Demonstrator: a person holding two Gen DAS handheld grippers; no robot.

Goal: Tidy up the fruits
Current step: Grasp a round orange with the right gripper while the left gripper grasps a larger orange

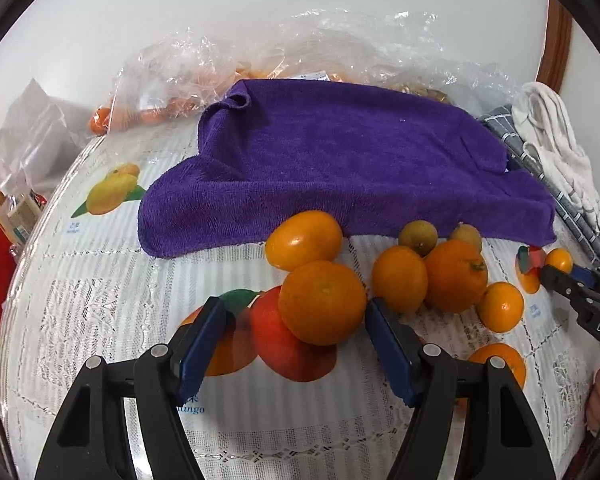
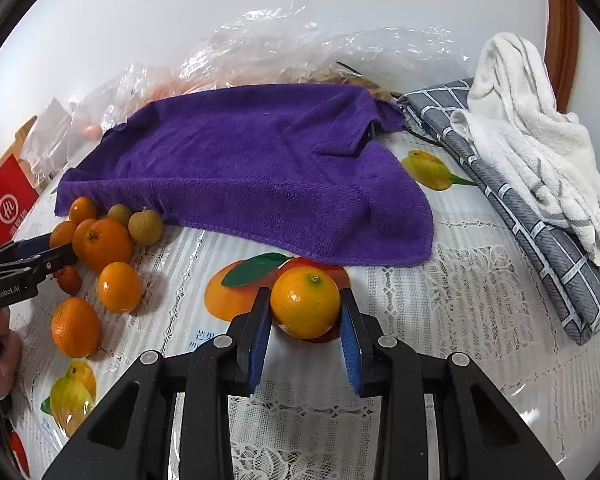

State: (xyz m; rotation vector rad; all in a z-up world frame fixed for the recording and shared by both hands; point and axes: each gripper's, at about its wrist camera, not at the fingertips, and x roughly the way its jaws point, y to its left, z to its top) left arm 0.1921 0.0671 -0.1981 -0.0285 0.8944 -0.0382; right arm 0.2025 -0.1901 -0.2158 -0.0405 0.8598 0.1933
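A cluster of oranges [image 1: 456, 276] and two small yellow-brown longans [image 1: 418, 236] lies on the fruit-print tablecloth, in front of a purple towel [image 1: 340, 168]. My left gripper [image 1: 295, 305] is open. One orange [image 1: 322, 302] sits between its tips, close to the right blue pad and clear of the left one. My right gripper [image 2: 305, 294] is shut on a small orange [image 2: 305, 304] just above the cloth, below the towel's [image 2: 240, 168] near corner. In the right wrist view the fruit cluster [image 2: 108, 244] lies at the left, with the left gripper's fingers [image 2: 40, 256] beside it.
Crumpled clear plastic bags [image 1: 300, 48] with more produce lie behind the towel. A grey checked cloth [image 2: 540, 220] and a white towel [image 2: 532, 140] are piled at the right. A red box [image 2: 8, 204] stands at the left table edge. A hand [image 2: 4, 352] shows at the left.
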